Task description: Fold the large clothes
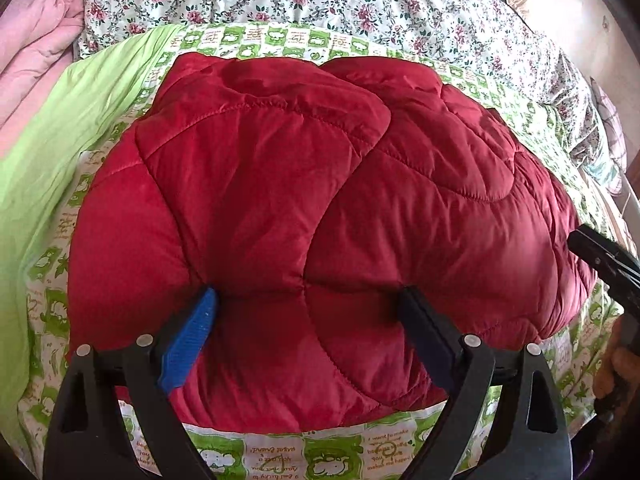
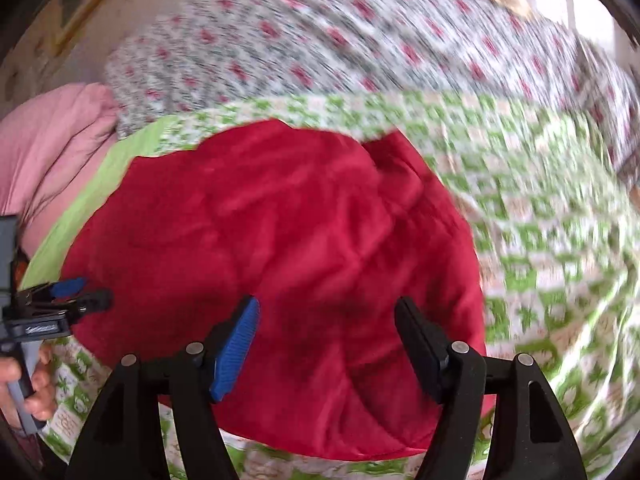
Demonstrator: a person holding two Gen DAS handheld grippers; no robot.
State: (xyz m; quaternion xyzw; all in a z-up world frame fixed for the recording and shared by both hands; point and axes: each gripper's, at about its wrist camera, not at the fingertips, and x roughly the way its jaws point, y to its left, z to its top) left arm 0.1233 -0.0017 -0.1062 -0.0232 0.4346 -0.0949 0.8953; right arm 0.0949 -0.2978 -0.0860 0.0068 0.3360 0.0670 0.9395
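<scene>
A red quilted padded jacket (image 1: 320, 200) lies folded into a thick bundle on the green-and-white patterned sheet (image 1: 280, 456). My left gripper (image 1: 308, 300) is open, its blue pads (image 1: 192, 340) spread wide over the jacket's near edge, holding nothing. In the blurred right wrist view the same jacket (image 2: 280, 260) fills the middle. My right gripper (image 2: 326, 320) is open over its near right part, holding nothing. The left gripper also shows at the left edge of the right wrist view (image 2: 72, 296), and the right gripper at the right edge of the left wrist view (image 1: 600, 252).
A floral quilt (image 1: 320, 0) covers the bed's far side. A pink blanket (image 1: 36, 48) lies at far left, beside a plain lime-green cloth (image 1: 60, 140). The patterned sheet spreads to the jacket's right (image 2: 540, 240).
</scene>
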